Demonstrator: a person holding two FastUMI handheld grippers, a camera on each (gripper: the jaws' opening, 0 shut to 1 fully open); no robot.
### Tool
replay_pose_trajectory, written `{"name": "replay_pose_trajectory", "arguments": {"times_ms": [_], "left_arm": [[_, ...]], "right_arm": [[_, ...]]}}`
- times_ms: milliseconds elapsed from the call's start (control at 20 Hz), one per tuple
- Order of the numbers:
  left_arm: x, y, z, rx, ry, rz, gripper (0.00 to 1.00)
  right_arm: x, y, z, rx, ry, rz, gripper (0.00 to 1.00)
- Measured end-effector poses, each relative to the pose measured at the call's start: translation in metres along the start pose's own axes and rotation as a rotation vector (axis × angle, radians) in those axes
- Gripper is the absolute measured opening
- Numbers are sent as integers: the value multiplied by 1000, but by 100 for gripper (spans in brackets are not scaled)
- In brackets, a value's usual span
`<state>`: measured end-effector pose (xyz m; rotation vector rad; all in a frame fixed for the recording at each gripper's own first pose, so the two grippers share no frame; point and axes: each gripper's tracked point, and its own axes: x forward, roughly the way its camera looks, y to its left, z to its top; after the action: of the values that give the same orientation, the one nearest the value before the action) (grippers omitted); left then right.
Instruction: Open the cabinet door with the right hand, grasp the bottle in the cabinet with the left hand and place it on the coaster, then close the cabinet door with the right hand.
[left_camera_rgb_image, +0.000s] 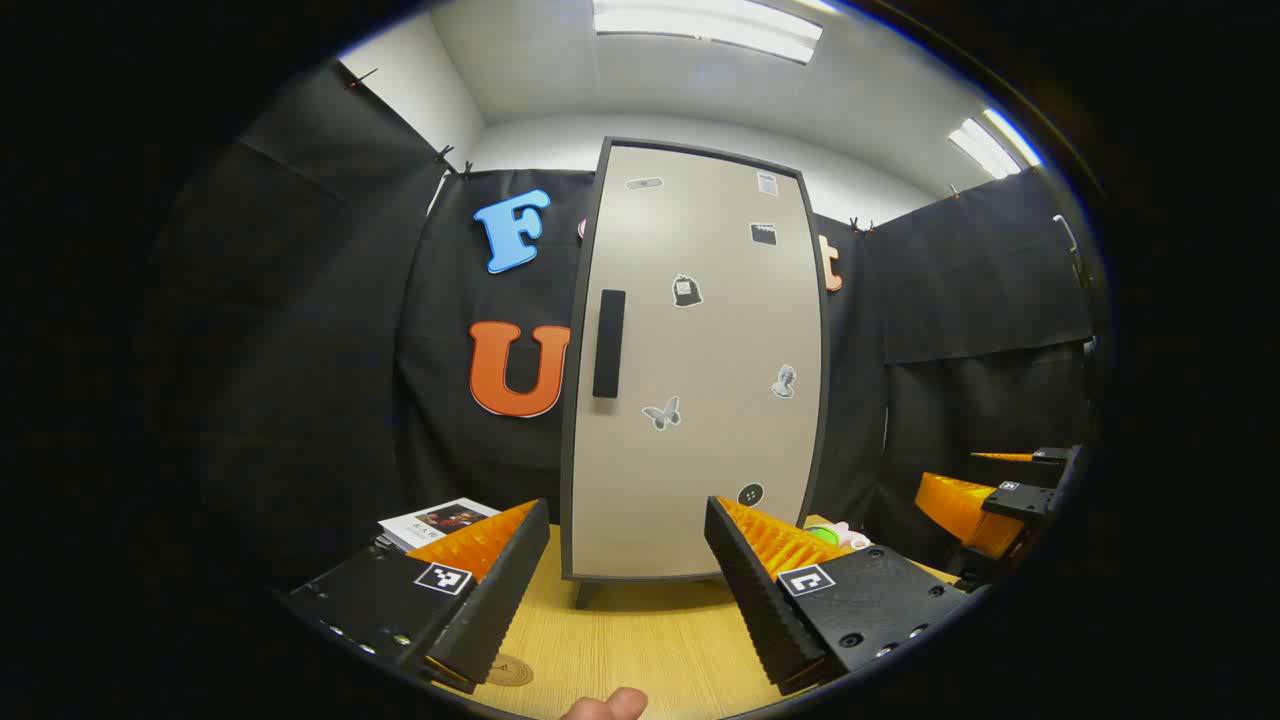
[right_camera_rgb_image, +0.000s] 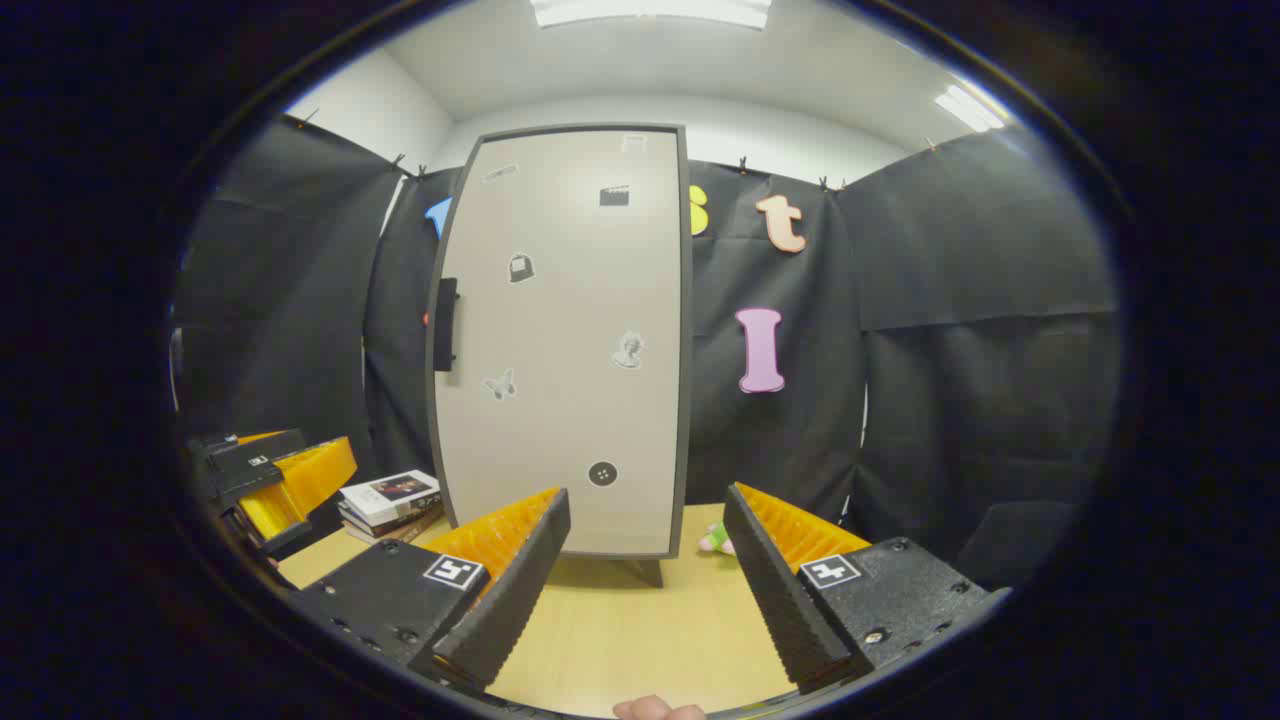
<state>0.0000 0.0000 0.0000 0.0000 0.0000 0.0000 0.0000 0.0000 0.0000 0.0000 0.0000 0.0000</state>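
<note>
Right now the cabinet door is closed, so the step in hand appears to be opening it with the right gripper. The tall pale cabinet stands upright on a wooden table, with a dark vertical handle on the door's left edge. Both grippers hang in front of it, well apart from the door, touching nothing. The right gripper's fingers are spread wide, holding nothing; the left gripper is spread the same way and empty.

The bottle is presumably behind the closed door, so its place cannot be told. A small round disc at the table's near edge, under the left gripper, may be the coaster, though it is partly hidden.

To do this well, the right gripper should probably travel left to the handle, close its fingers around it squarely, and pull in an arc. The left gripper is best kept out of the door's swing. A stack of books lies beside the cabinet on the handle side.
</note>
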Motion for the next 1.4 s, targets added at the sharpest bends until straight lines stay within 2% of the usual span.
{"name": "replay_pose_trajectory", "arguments": {"times_ms": [900, 1400], "left_arm": [[-2, -8, 8, 0, -23, -29, 95], [-4, -8, 10, 12, -29, -30, 95]], "right_arm": [[-5, -9, 4, 22, -14, -28, 100], [0, -7, 2, 28, 0, -13, 100]]}}
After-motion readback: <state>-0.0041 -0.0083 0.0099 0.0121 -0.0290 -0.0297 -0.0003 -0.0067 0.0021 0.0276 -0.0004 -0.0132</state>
